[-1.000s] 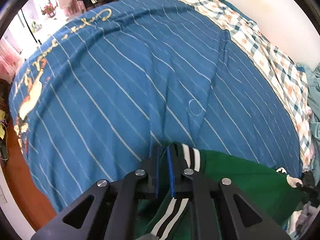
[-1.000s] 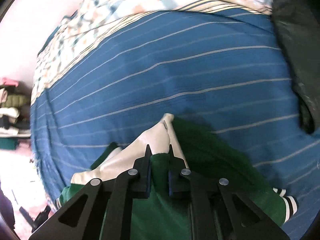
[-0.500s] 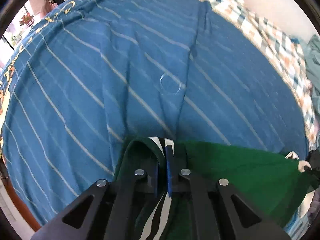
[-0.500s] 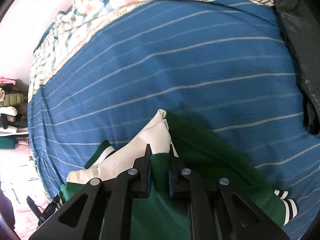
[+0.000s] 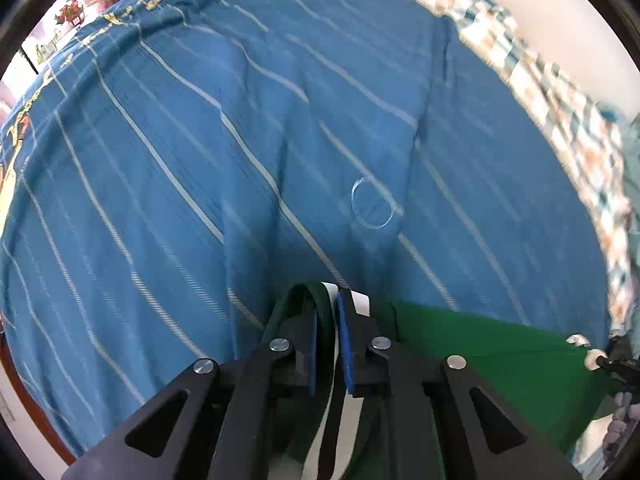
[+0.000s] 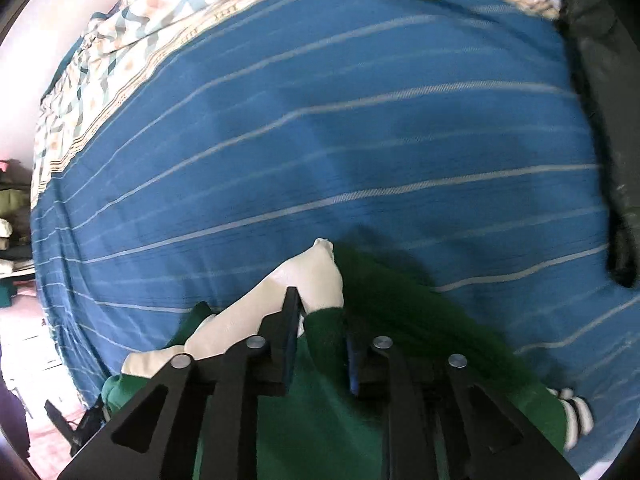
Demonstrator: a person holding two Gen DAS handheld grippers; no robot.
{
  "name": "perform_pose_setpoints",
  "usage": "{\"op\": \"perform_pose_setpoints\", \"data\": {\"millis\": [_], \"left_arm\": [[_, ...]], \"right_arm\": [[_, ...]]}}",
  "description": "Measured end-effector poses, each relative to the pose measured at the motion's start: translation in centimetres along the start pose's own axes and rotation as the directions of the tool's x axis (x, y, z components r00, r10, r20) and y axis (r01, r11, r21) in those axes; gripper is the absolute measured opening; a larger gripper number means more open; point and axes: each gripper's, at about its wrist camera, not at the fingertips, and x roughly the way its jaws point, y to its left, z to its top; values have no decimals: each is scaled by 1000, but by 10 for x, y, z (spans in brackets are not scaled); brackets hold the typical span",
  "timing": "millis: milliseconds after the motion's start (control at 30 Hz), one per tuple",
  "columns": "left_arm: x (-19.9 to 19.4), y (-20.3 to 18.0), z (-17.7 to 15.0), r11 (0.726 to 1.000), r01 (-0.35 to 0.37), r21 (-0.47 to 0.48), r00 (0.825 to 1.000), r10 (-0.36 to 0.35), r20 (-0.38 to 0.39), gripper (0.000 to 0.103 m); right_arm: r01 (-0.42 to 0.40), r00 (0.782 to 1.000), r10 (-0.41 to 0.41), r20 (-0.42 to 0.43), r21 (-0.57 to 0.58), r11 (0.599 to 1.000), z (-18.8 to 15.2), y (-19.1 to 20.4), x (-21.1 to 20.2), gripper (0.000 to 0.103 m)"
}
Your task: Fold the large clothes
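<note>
A green jacket with cream sleeves lies low over a blue striped bedspread. My left gripper points down at the bed. The jacket's green-and-white striped hem runs between its pads, which still touch it as the jaws are opening. In the right wrist view my right gripper also points down. Its jaws are opening, and a fold of the green jacket stands loose in the gap beside a cream sleeve. A striped cuff lies at the lower right.
A checked quilt borders the far side of the bedspread, against a pale wall. A black garment lies along the right edge of the bed. The bed's wooden edge and floor show at the lower left.
Both grippers have come down closer to the bedspread with the jacket. The right jaws have parted clearly from the green fold. The left jaws have widened slightly around the striped hem.
</note>
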Motion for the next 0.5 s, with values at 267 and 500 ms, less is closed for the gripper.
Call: {"op": "perform_pose_setpoints", "data": {"millis": [267,500], "left_arm": [[-61,4,-21,996,-88,12,991,86,100,93],[-27,-36,-13,994,-89,58,995,86,56,93]], "right_arm": [[-102,994,113,1,-428,898,-88,115,-38,52],[-158,986,118,-120,-405,901,-99,181,56,28]]}}
